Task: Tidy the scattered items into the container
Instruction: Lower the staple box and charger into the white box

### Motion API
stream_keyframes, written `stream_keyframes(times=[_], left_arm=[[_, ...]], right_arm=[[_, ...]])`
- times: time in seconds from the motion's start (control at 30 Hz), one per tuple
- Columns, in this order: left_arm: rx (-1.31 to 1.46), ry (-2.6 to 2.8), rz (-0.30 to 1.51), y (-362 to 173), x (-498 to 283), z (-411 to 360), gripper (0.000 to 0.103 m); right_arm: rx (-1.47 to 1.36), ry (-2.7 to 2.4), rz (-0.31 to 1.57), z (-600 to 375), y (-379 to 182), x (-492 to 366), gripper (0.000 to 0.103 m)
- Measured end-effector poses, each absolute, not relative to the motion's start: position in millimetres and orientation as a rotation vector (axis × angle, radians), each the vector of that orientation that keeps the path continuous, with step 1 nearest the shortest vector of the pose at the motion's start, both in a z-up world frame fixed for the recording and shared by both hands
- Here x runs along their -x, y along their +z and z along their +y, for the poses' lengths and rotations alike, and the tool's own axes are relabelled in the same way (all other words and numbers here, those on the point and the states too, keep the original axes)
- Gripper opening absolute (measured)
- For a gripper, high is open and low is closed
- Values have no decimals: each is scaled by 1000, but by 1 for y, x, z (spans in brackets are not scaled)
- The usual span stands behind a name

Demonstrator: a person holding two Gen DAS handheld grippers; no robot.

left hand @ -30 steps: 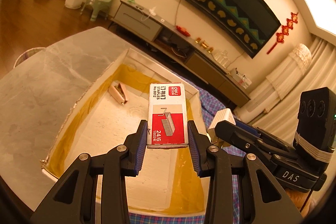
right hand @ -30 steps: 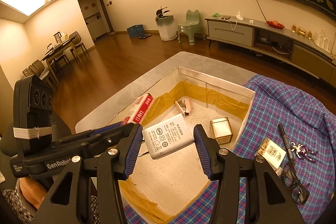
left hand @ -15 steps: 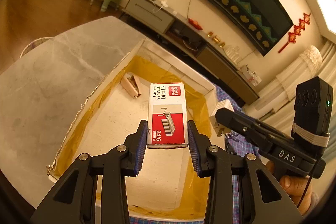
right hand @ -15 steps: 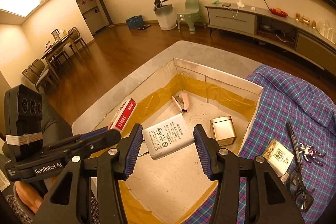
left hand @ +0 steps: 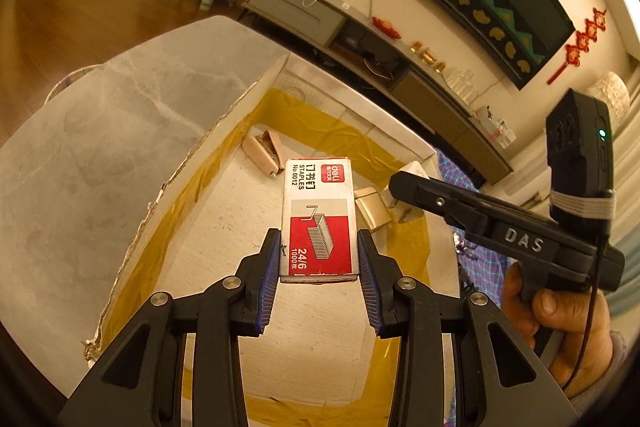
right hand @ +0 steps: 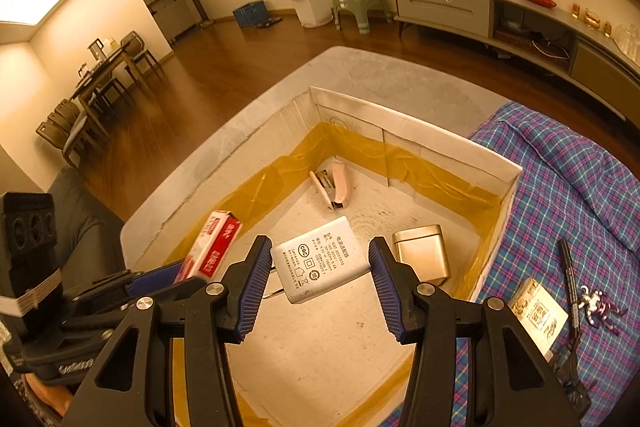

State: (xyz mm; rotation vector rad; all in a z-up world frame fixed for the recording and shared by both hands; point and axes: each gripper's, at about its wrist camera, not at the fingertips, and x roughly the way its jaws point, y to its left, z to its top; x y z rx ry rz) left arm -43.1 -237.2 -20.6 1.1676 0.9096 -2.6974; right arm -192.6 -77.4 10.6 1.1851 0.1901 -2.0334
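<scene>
We see the left gripper (left hand: 319,267) pinching the staple box (left hand: 319,215), long axis toward 12 o'clock, and the right gripper (right hand: 316,277) pinching a charger (right hand: 320,265) skewed toward 1 o'clock.

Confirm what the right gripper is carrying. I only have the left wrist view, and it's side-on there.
Observer: The right gripper is closed on a white power adapter, label side up, over the cardboard box.
Operator: Anything outside the box on that side?
Observer: Yes. On the plaid cloth lie a black pen, a small yellow carton and a purple figurine.
Operator: Adapter clear of the tin?
Observer: Yes. The gold tin sits on the box floor, apart from it.
</scene>
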Motion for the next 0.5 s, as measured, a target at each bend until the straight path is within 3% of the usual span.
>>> stream_keyframes(times=[0.5], left_arm=[[-1217, -2668, 899, -28, 55, -238, 38]], right_arm=[[-1293, -2008, 394, -122, -13, 231, 52]])
